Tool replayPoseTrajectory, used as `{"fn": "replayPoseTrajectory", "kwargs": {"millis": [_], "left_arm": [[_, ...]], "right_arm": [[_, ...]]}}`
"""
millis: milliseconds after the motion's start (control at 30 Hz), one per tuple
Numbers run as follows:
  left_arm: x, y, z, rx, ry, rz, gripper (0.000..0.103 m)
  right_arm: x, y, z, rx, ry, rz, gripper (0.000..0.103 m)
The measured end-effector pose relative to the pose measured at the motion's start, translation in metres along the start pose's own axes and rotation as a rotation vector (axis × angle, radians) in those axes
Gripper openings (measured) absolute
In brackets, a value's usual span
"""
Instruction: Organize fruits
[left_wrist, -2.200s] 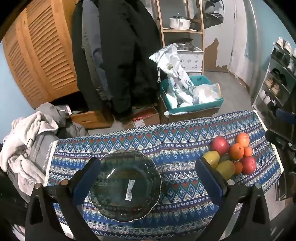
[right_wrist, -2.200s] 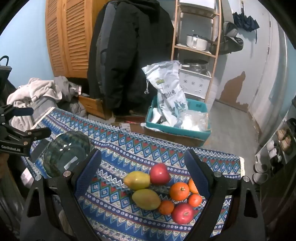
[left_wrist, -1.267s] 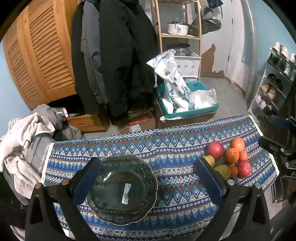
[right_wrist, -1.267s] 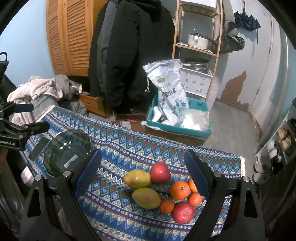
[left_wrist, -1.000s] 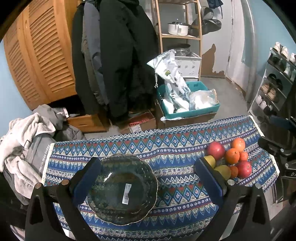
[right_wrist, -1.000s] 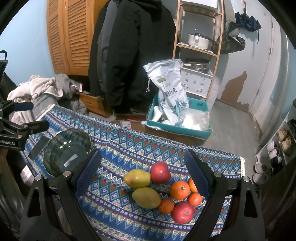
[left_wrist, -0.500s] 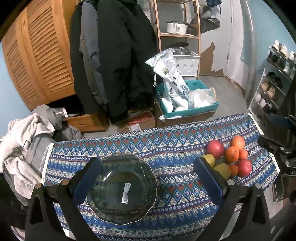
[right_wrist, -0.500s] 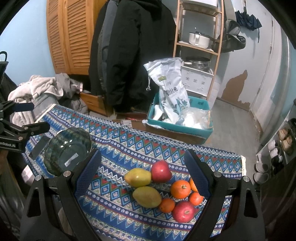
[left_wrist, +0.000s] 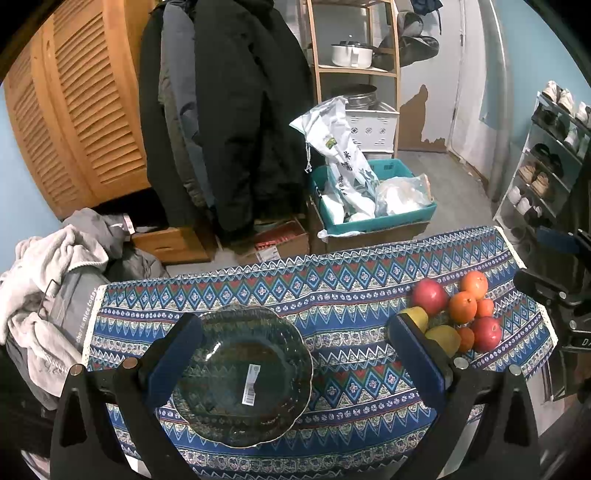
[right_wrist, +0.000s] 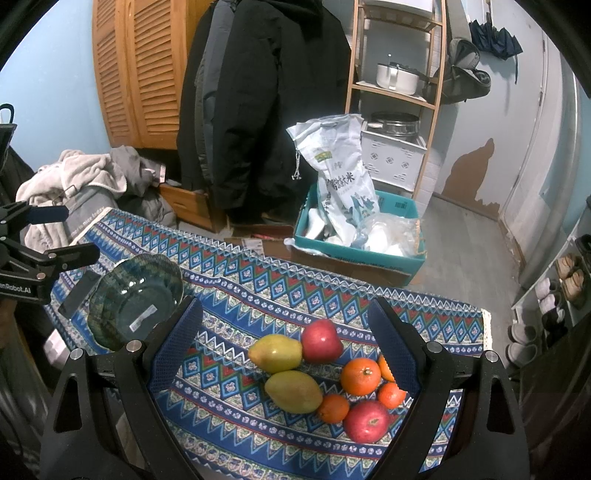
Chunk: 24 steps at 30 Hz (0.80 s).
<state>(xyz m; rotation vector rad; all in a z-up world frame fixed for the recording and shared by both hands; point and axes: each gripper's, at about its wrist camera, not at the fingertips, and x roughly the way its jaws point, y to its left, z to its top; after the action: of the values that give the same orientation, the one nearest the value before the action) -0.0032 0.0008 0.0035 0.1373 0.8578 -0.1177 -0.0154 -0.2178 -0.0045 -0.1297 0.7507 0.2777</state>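
A dark green glass bowl (left_wrist: 240, 373) with a barcode sticker sits on the patterned blue tablecloth (left_wrist: 332, 291), at the left. My left gripper (left_wrist: 295, 332) is open and empty, held above the bowl. A pile of fruit lies at the right: two yellow-green mangoes (right_wrist: 275, 352), two red apples (right_wrist: 322, 340) and several oranges (right_wrist: 360, 376). My right gripper (right_wrist: 284, 321) is open and empty, held above the fruit. The bowl also shows in the right wrist view (right_wrist: 136, 299), the fruit in the left wrist view (left_wrist: 458, 314).
Beyond the table's far edge stand a teal crate (right_wrist: 354, 254) with a white sack, hanging dark coats (right_wrist: 266, 103) and a wooden shelf. Piled clothes (left_wrist: 48, 273) lie off the left end. A shoe rack (left_wrist: 546, 162) stands at the right.
Both grippers have drifted only slightly; the left one rose a little from the bowl early on. Bowl and fruit have not moved.
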Motion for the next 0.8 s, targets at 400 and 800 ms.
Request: {"fn": "replayPoseTrajectory", "kwargs": {"millis": [400, 800], "left_arm": [[-0.0003, -0.0001, -0.0002, -0.001, 0.0, -0.001, 0.103], [0.0003, 0.0004, -0.0014, -0.001, 0.005, 0.0, 0.103]], "right_arm": [[0.0004, 0.0001, 0.0004, 0.0, 0.001, -0.001, 0.09], [0.0009, 0.0023, -0.0019, -0.002, 0.007, 0.003, 0.09]]}}
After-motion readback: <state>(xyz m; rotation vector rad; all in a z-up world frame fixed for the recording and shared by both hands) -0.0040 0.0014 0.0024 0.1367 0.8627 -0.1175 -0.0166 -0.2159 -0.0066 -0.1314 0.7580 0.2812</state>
